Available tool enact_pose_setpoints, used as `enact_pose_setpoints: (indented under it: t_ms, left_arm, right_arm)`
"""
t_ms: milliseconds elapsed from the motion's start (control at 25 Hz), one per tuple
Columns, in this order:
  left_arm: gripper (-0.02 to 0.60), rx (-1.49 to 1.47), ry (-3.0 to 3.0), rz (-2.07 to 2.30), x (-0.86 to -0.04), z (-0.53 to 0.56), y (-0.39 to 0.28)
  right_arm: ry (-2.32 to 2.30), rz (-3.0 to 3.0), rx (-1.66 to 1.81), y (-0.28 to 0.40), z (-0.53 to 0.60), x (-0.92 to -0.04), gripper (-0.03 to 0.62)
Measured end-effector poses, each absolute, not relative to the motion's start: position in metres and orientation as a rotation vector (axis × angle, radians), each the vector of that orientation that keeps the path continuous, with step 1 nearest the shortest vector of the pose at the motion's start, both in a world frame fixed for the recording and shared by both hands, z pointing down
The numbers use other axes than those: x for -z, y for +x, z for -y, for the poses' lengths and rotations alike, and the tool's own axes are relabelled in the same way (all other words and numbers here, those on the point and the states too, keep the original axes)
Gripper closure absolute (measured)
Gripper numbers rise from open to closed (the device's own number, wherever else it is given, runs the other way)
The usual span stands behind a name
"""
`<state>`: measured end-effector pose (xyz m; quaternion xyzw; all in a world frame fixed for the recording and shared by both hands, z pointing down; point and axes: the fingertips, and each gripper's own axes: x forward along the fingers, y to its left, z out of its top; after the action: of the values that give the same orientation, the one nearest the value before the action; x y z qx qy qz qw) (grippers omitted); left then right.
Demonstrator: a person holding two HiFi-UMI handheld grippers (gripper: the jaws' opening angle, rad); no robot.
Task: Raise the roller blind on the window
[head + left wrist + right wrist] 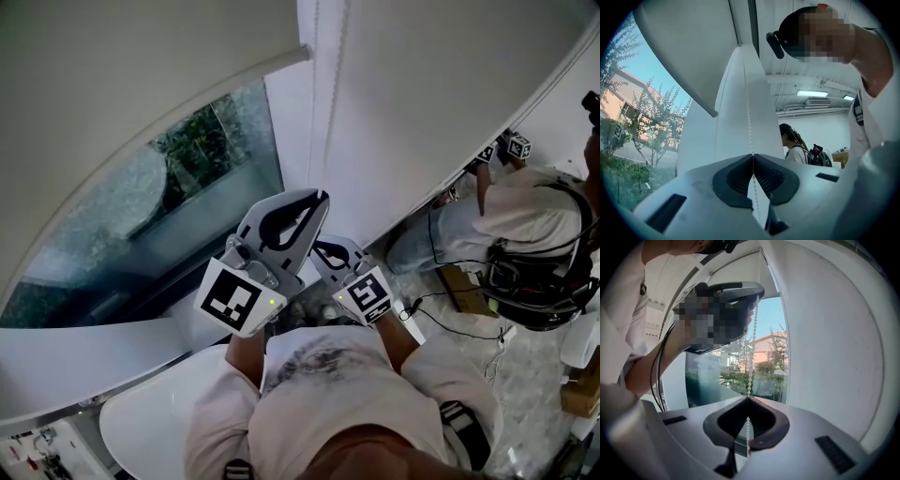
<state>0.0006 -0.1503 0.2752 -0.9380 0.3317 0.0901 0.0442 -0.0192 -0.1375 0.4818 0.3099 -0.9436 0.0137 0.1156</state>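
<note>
The bead chain (751, 362) hangs upright at the right edge of the window (187, 192), beside the partly lowered roller blind (122, 75), with the left tongs (753, 156) clamped shut on it above the right tongs (748, 399), likewise shut on it, so any pull probably runs straight down.

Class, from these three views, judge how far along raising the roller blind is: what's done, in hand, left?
Done: the roller blind hangs partly up, with window glass showing below it. In hand: the left gripper and right gripper both have their jaws shut on the bead chain. Left: probably pulling the chain until the fabric clears the upper glass.
</note>
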Motion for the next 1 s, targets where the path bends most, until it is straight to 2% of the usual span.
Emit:
enact_pose_setpoints:
  t_ms: [1000]
  left_arm:
    - [0.572, -0.228, -2.945, -1.119, -0.357, 0.153, -0.009]
  right_arm:
    - [0.849, 2.644, -0.16, -0.017, 0.137, -0.561, 0.533]
